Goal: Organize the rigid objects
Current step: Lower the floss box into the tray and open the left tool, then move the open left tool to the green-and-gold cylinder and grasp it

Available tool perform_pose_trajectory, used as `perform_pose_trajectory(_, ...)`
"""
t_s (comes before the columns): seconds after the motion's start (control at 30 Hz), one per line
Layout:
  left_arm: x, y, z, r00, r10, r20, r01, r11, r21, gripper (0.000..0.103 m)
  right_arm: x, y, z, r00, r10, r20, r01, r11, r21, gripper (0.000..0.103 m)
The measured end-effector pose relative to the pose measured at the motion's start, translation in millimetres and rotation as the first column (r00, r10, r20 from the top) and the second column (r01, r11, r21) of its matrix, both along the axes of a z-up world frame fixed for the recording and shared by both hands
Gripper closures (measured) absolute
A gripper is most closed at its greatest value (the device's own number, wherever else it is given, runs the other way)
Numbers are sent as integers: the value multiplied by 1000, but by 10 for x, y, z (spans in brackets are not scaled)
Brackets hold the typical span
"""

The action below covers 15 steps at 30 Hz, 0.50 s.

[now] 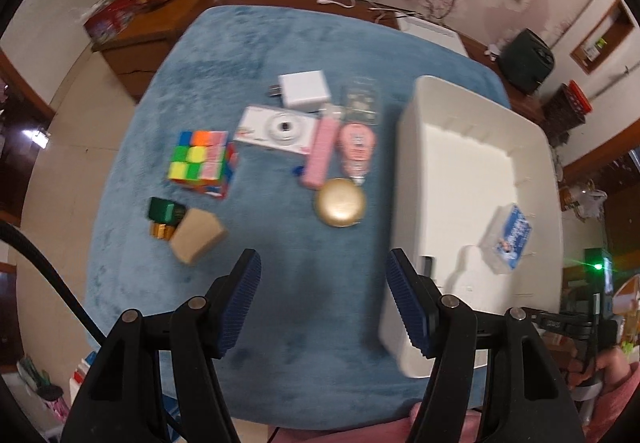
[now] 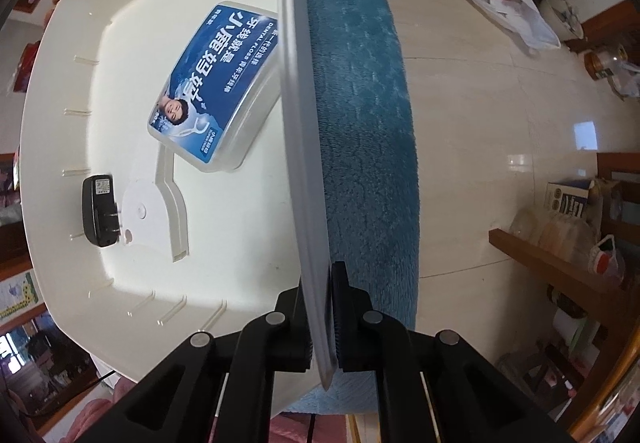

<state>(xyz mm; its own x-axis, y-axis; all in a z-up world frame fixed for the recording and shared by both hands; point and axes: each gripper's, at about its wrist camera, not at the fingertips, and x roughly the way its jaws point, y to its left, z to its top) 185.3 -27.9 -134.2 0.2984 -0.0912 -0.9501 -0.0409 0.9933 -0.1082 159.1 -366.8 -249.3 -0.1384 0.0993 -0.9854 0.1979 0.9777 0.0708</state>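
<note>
One white bin (image 2: 100, 91) holds two items; one cube (image 1: 202, 162) outside.

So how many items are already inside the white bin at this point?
2. A blue-labelled dental floss box lies against the wall of the white bin that the right hand-held gripper clamps; a black plug adapter lies near the opposite wall. None seem hidden.

White bin (image 1: 460, 147), blue mat (image 1: 280, 263)
</note>
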Motion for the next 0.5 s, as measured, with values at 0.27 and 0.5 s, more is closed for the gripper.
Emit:
perform_pose_trajectory(0.27, 60, 543, -178, 996, 64, -65, -65, 998, -7, 34, 27, -19, 20, 997, -82, -5, 82, 996, -44, 95)
perform_pose_trajectory(0.5, 172, 1019, -408, 981, 135, -138, -140, 990, -26, 34, 19, -69, 44, 985, -172, -3, 171, 983, -64, 94)
